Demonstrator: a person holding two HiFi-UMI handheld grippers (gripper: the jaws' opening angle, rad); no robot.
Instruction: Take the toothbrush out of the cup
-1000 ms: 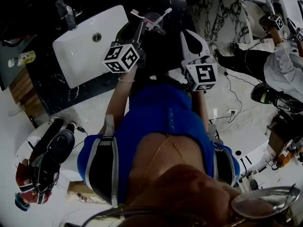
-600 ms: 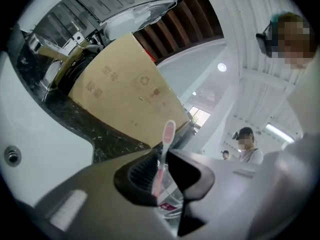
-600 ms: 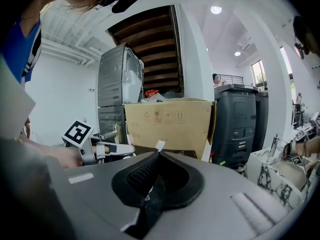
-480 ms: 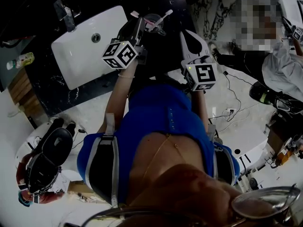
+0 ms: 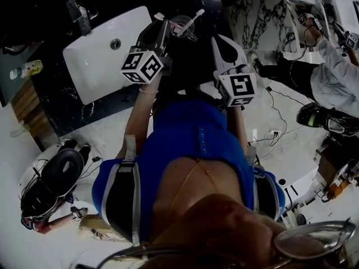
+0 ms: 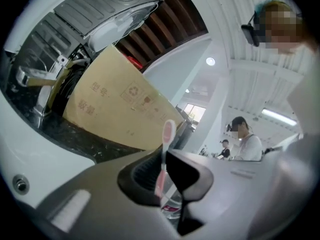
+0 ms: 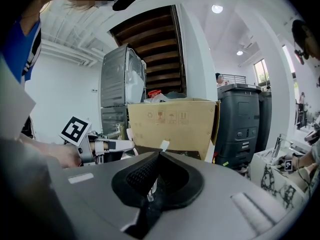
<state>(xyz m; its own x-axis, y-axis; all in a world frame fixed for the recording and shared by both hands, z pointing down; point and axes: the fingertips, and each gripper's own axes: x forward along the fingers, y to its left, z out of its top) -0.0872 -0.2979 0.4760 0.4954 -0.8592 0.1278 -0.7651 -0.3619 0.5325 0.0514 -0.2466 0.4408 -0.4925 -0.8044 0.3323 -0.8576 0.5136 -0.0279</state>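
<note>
Now the left hand-held gripper [image 6: 164, 160], just closing, pinches pink toothbrush [image 6: 168, 132] before 型号-printed box [image 6: 117, 109].

The gripper [image 6: 164, 158], jaws just closing, pinches toothbrush [image 6: 168, 132].

The slim pink plastic toothbrush [image 6: 163, 164] is pale, its head edged white. The left grey plastic gripper [image 5: 162, 27] and right grey plastic gripper [image 5: 215, 40] have black ribbed pads and cubes patterned with black-and-white squares. The white rectangular ceramic sink [image 5: 98, 66] sits in a black stone counter [image 5: 56, 105] veined white. The flat cardboard box [image 6: 110, 109] is tan.
</note>
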